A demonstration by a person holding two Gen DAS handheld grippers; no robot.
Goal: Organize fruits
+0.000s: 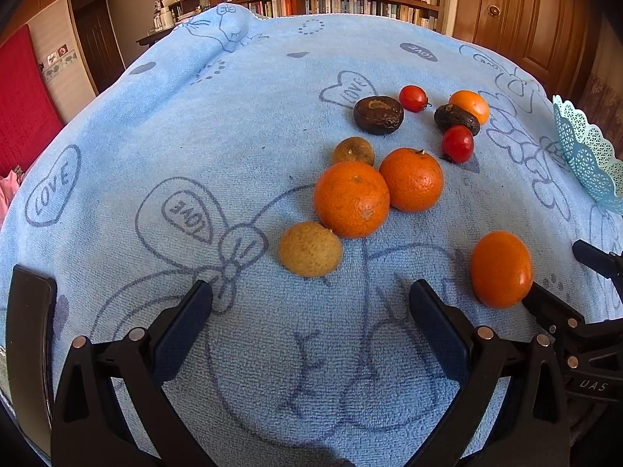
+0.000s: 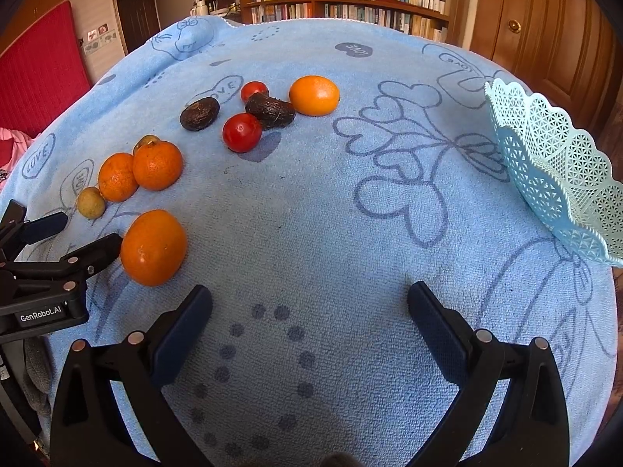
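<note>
Ten fruits lie loose on the worktop; both claws, left claw (image 1: 310,303) and right claw (image 2: 310,307), spread, empty. Advise seating the nearest orange (image 2: 153,248) squarely between pads before carrying to the basket (image 2: 560,179) at the right edge.

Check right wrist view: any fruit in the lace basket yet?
No. The light blue basket shows only bare lattice, and the oranges, tomatoes and other fruits all lie on the blue towel.
</note>
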